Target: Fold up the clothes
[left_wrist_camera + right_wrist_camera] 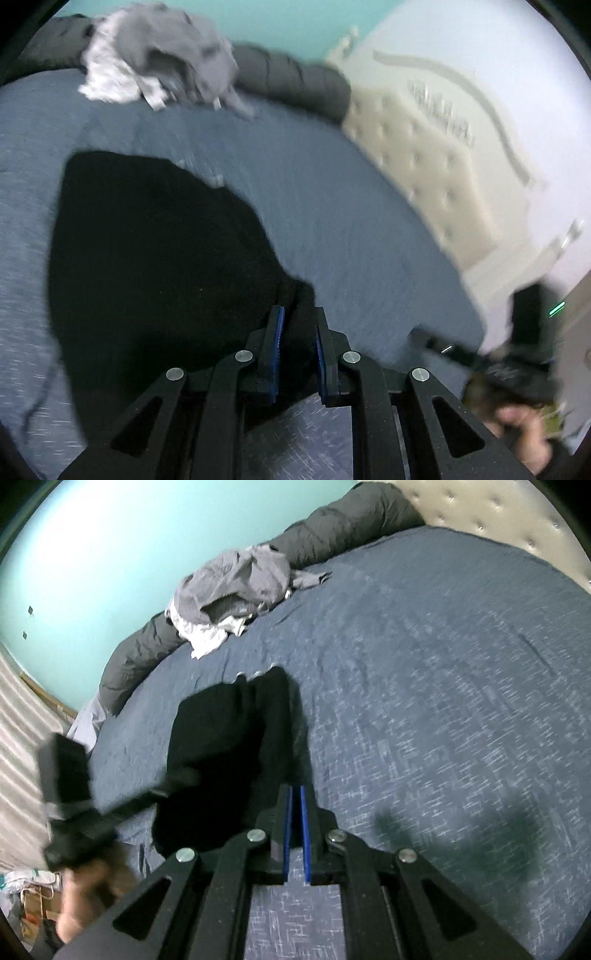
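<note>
Left wrist view shows the left gripper (299, 317) with its blue pads clamped on a bunched edge of the black garment (155, 251), which lies partly spread on the blue bedspread (351, 206) and looks to be only partway through folding. Right wrist view shows the right gripper (296, 794) over bare bedspread just beside the garment, its pads nearly together with a thin gap and nothing between them. A rumpled pile of grey and white clothes (232, 590) near the dark pillows (332, 528) looks untouched, so most of the job seems left.
</note>
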{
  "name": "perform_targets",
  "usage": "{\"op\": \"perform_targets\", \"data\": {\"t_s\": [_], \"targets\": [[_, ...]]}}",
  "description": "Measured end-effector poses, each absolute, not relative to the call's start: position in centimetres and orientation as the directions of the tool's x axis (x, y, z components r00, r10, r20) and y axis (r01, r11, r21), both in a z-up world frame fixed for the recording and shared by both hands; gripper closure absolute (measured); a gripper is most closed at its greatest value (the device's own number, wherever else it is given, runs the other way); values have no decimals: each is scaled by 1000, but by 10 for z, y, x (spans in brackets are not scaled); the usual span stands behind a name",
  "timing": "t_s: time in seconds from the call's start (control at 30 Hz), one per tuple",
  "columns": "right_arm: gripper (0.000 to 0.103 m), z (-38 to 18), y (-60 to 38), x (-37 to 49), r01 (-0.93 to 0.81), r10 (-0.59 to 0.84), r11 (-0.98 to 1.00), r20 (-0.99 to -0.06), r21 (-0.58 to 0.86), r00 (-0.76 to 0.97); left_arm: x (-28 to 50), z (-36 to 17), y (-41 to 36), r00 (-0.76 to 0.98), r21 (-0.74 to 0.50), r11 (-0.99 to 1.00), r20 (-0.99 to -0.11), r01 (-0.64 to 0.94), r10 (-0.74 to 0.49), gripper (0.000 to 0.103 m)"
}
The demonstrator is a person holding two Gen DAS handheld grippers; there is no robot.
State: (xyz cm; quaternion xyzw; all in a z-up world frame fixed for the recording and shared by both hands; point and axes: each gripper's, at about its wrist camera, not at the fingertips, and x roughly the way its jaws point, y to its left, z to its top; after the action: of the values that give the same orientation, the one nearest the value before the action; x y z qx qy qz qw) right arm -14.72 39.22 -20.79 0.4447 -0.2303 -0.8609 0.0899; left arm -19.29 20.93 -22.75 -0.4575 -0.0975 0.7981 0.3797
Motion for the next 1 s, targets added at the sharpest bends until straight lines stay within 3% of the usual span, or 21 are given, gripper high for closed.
{"op": "perform_targets", "data": {"t_s": [0.13, 0.17, 0.2, 0.3, 0.4, 0.47, 0.9, 1.0], "targets": [[98, -218, 381, -157, -24, -429, -853, -726, 521, -537, -189, -220, 185, -319, -490, -706, -654, -512, 686, 85], [97, -220, 378, -160, -17, -448, -845, -724, 535, -524, -189, -217, 178, -328, -488, -709, -651, -510, 684, 78], [91, -222, 374, -164, -12, -466, -835, -720, 549, -515, -188, -214, 170, -336, -486, -711, -648, -508, 683, 71], [58, -227, 369, -176, -21, -502, -807, -703, 591, -504, -185, -205, 147, -362, -480, -720, -639, -501, 678, 66], [55, -233, 363, -192, -36, -539, -773, -686, 634, -489, -183, -196, 124, -388, -475, -728, -629, -494, 673, 65], [48, -238, 358, -204, -54, -549, -763, -691, 644, -470, -185, -201, 107, -404, -461, -749, -642, -476, 651, 65], [46, -265, 308, -250, -15, -525, -827, -781, 562, -338, -180, -247, 92, -379, -431, -767, -687, -475, 621, 65], [70, -263, 301, -248, 21, -496, -852, -796, 523, -348, -177, -250, 93, -377, -425, -765, -688, -484, 620, 65]]}}
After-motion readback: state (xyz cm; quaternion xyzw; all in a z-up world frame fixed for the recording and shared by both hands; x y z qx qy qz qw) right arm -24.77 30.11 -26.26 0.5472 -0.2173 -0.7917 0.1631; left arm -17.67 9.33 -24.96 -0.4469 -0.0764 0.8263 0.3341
